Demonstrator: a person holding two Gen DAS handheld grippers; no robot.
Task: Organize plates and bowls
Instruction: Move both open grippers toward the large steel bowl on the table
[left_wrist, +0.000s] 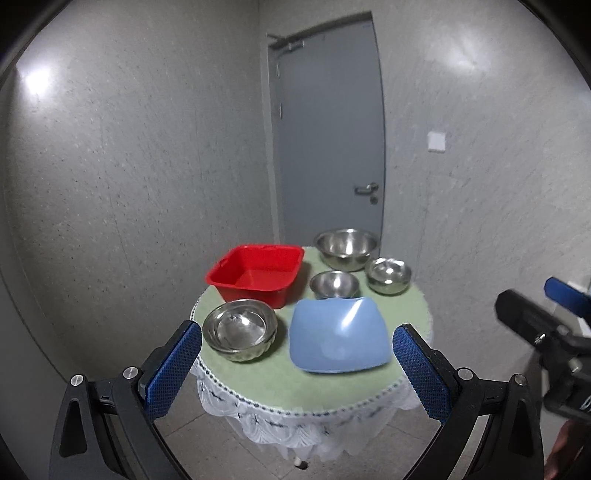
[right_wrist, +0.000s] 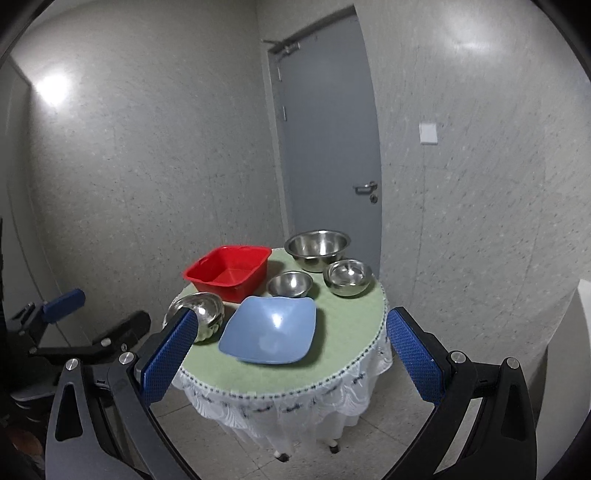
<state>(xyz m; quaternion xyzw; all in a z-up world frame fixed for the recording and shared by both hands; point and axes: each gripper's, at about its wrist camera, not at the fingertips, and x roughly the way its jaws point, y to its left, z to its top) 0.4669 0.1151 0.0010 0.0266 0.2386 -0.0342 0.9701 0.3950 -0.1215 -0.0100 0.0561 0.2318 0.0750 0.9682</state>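
Hovering short of the round table (left_wrist: 258, 384) are both grippers, neither touching anything. The left gripper (left_wrist: 295, 363) has its blue-padded fingers (left_wrist: 173, 369) spread wide apart with nothing between them, and the right gripper (right_wrist: 291, 356) is the same deal: fingers wide, nothing held. In the left wrist view you can also catch the right tool poking in at the far right edge.

Taking the blue square bowl (right_wrist: 271, 330) as the landmark: it sits near the front edge of the green tablecloth (right_wrist: 343, 332), closest to the grippers. Just to its left is a stack of steel bowls (left_wrist: 240, 334) nested together, can't tell how many. Behind it, nearly touching its back rim, is a small steel bowl (left_wrist: 334, 284). Behind and to its left is the red plastic tub (left_wrist: 258, 275), empty. Behind and to its right sits a medium steel bowl (left_wrist: 388, 275), and farthest back a big steel mixing bowl (left_wrist: 345, 249).

Past the table there's a grey door (left_wrist: 328, 129), shut, and speckled grey walls.
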